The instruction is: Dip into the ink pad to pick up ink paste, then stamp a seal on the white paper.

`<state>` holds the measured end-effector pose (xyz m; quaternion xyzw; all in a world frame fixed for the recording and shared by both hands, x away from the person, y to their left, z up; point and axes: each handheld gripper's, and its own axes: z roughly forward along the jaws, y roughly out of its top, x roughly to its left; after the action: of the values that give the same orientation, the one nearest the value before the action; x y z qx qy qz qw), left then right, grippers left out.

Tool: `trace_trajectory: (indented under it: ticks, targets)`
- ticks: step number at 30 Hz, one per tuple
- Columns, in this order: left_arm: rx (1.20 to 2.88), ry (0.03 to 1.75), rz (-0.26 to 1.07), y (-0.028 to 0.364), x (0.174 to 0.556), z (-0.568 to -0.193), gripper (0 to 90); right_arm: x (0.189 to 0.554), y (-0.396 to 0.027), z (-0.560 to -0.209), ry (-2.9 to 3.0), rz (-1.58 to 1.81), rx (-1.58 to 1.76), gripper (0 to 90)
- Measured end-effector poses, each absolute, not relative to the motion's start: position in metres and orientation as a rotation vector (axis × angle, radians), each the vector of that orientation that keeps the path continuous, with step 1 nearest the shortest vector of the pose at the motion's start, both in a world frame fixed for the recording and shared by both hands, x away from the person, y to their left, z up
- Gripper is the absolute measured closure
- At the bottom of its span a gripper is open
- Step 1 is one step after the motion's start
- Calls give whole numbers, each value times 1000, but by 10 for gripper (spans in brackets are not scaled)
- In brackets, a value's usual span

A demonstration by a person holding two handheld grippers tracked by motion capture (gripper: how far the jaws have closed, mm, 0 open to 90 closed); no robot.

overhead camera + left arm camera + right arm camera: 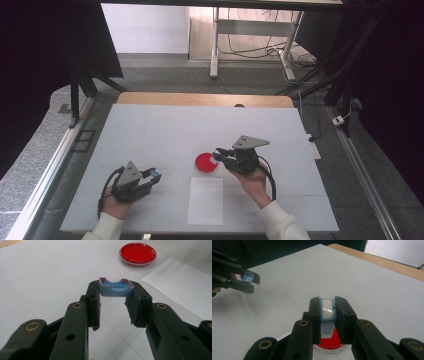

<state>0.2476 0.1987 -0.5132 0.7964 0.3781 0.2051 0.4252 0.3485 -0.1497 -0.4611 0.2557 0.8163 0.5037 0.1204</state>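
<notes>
Nearest the camera in the left gripper view, the black jaws of the left claw (115, 293) are closed across a small blue plastic cap with a scooped rim (115, 287), pinching it by its two ends at the very tips. The cap looks light and stiff, but a tip grip that shallow could let it twist or pop out if squeezed harder. The right claw (328, 310) is shut on a small pale blue and white plastic tool (327, 310), clamped by its flat sides and hanging just above the round clear dish of red gel (205, 163). The tool also seems light and rigid, and its broad sides suit the pads. The dish sits on the white desk (150, 130), just beyond a white sheet of paper (205, 200); its gel is likely soft and easily scored, so the rim would be the safer place to hold it.
</notes>
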Motion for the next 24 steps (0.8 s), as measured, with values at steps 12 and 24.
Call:
trace_trajectory:
  ticks: [12,24]
  targets:
    - [1996,943,515,198,246,-513,644,342,-148,-460,2398,1473,733,752]
    - [1993,948,513,199,247,-513,644,330,-145,-460,2422,1481,699,752]
